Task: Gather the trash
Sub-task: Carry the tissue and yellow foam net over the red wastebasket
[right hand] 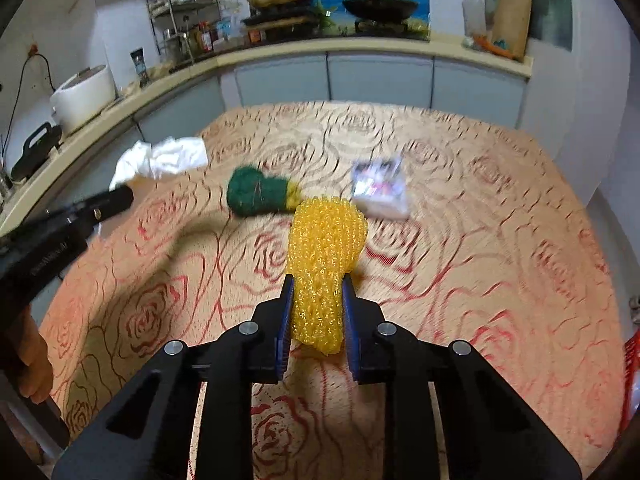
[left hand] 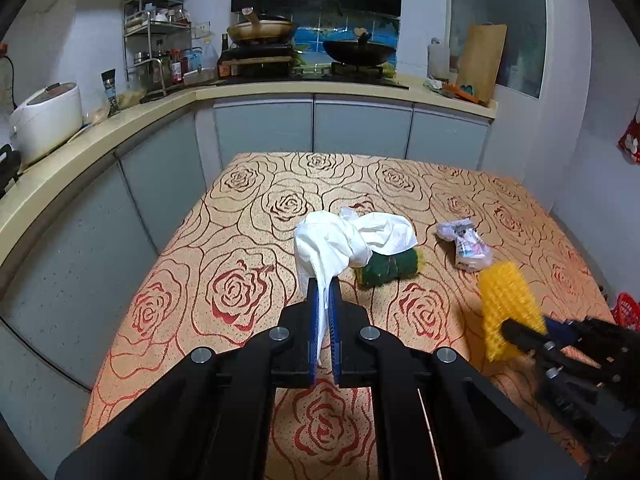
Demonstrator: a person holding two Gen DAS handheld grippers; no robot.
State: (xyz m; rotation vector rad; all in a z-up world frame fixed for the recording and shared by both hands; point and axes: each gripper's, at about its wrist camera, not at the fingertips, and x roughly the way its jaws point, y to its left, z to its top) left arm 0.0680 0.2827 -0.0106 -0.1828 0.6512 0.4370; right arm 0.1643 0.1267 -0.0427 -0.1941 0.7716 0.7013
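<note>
A kitchen table under a rose-patterned cloth, seen from two hand-held grippers. Nearest the left camera, the left gripper has its jaws pressed together on the edge of a white bag, a thin strip of plastic pinched between the blue pads while the rest of the bag billows up and ahead of the fingertips. In the right camera the right gripper pinches a yellow mesh, its pads squeezing the netted wad at the waist, the top bulging free above the fingers; the wad is lifted off the cloth and casts a shadow below it. From the left view that same mesh shows low on the right, blurred, at the tip of the right gripper. A person's hand grips the left tool's handle at the left edge of the right view.

Farther out on the cloth, a green scrubber lies just behind the bag, partly covered by it. To its right, well apart, sits a small wrapper of crumpled printed plastic. A red basket peeks in at the table's right edge.

Beyond the table runs a counter with grey cabinet doors, carrying a rice cooker, a spice rack, a pan and a wok.
</note>
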